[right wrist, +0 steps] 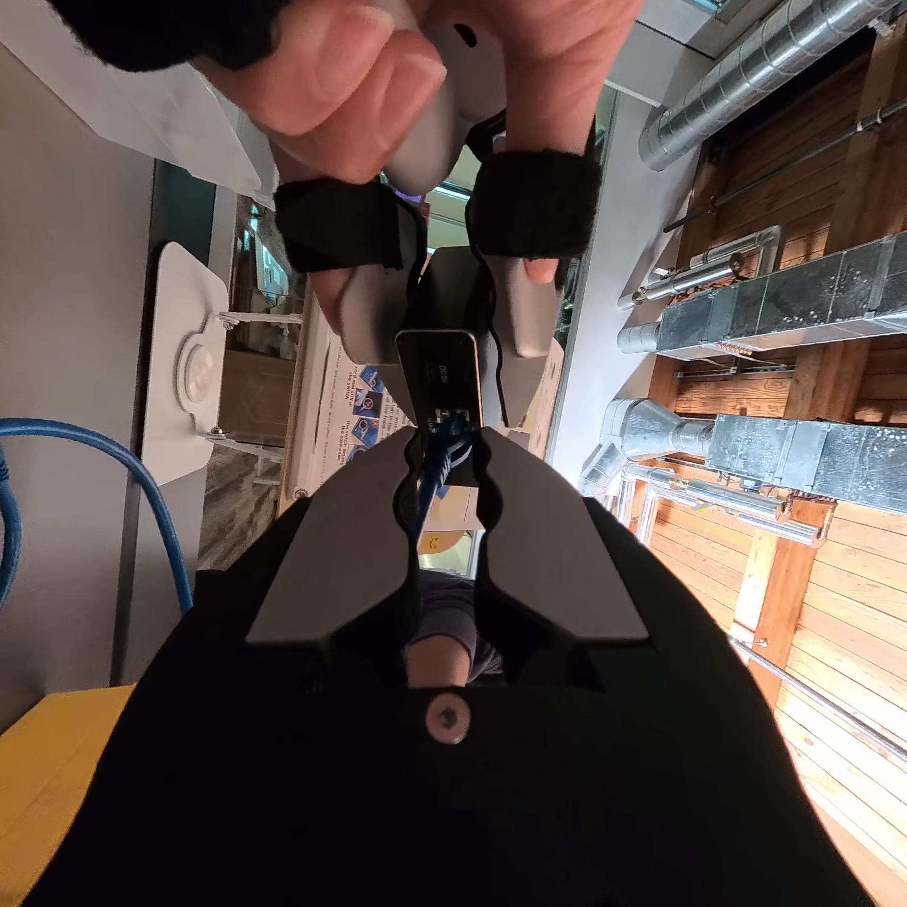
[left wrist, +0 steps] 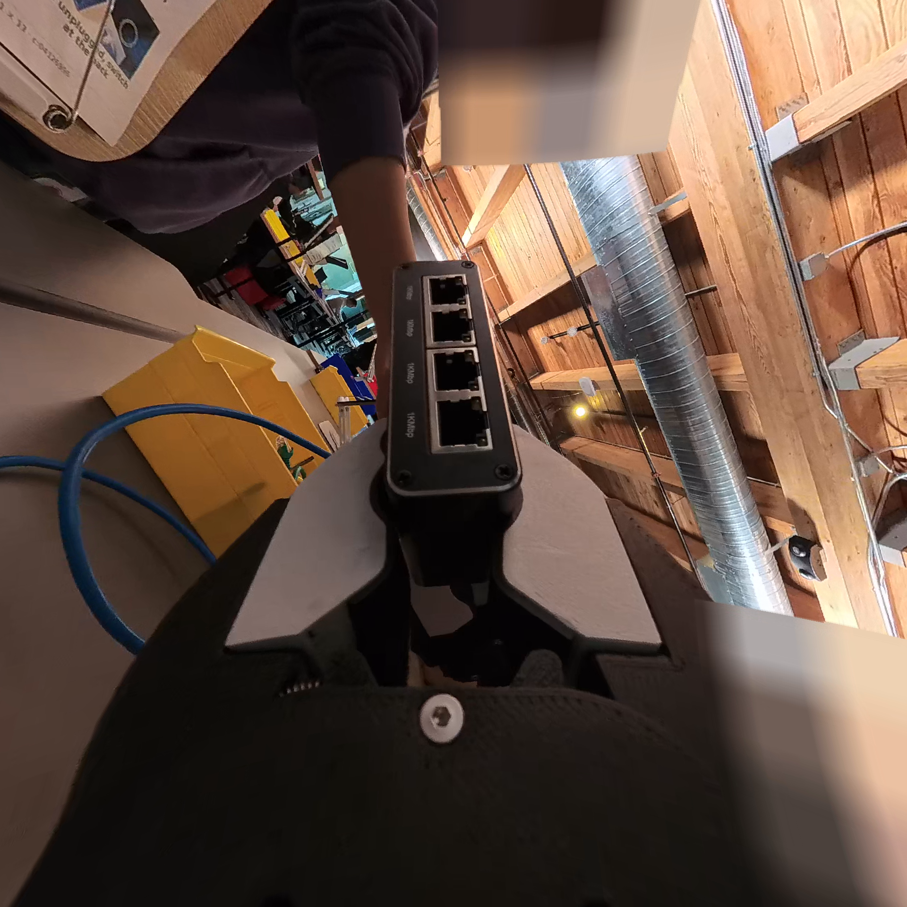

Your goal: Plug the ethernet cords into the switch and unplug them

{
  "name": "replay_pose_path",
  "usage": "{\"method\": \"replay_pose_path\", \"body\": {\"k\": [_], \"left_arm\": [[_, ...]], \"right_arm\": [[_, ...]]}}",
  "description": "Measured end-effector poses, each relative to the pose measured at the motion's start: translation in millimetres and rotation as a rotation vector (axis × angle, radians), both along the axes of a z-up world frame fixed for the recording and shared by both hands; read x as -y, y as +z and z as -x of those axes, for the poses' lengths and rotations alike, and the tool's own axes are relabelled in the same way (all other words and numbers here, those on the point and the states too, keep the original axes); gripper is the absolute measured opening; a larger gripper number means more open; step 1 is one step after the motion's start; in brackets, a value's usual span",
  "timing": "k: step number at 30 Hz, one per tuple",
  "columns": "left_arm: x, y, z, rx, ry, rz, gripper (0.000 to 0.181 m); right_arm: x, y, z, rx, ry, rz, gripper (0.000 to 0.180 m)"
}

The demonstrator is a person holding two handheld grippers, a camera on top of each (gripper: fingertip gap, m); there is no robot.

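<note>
My left gripper (left wrist: pixel 451 441) is shut on a black switch (left wrist: pixel 449 373) and holds it up in the air. The switch's face with several empty ports points at the left wrist camera. In the right wrist view the switch's other end (right wrist: pixel 441 363) shows, held by the left gripper's grey fingers (right wrist: pixel 363 333) and a person's hand (right wrist: pixel 392 73). A blue ethernet cord (right wrist: pixel 434 483) has its plug in a port on that end. My right gripper (right wrist: pixel 447 434) is closed narrowly on the plug, right against the switch.
Loops of blue cord hang at the left (left wrist: pixel 68 515) and also show in the right wrist view (right wrist: pixel 162 491). Yellow bins (left wrist: pixel 206 427) stand on the table below. A person's dark sleeve (left wrist: pixel 294 122) is close behind the switch. A paper instruction sheet (right wrist: pixel 353 407) lies beyond. Only a small space, under 4 cm, lies between the two pairs of fingers.
</note>
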State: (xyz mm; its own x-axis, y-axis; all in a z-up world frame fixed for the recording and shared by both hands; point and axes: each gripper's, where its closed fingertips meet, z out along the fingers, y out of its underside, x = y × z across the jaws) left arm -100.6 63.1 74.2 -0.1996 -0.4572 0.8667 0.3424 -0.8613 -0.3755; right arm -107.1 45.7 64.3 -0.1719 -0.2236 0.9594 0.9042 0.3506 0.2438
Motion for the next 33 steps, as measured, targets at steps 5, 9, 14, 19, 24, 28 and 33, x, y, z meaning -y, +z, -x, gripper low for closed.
{"method": "replay_pose_path", "body": {"k": [5,9,14,19,24,28,33], "left_arm": [[-1.4,-3.8,-0.2,-0.009,-0.005,0.003,0.037],[-2.4,-3.2,-0.3,0.004,-0.012,-0.008,0.036],[-5.2,4.9,8.8,0.014,0.015,-0.05,0.037],[-6.0,10.5,13.9,0.051,0.006,-0.07,0.037],[-3.5,16.9,15.1,0.092,-0.004,-0.094,0.036],[-3.5,27.7,22.7,0.13,0.019,-0.125,0.036],[-19.8,52.7,73.0,0.142,0.173,-0.185,0.036]], "right_arm": [[-2.0,-5.0,1.0,0.051,-0.018,0.053,0.017],[-2.9,-5.5,0.5,0.073,-0.04,0.16,0.016],[-4.3,-0.1,8.8,0.093,-0.062,0.205,0.016],[-4.0,4.2,13.5,0.121,-0.071,0.234,0.015],[0.6,8.2,14.3,0.1,-0.069,0.289,0.006],[14.1,18.0,24.2,0.073,-0.005,0.264,0.0],[1.0,-19.5,-0.9,0.129,-0.117,0.254,0.001]]}}
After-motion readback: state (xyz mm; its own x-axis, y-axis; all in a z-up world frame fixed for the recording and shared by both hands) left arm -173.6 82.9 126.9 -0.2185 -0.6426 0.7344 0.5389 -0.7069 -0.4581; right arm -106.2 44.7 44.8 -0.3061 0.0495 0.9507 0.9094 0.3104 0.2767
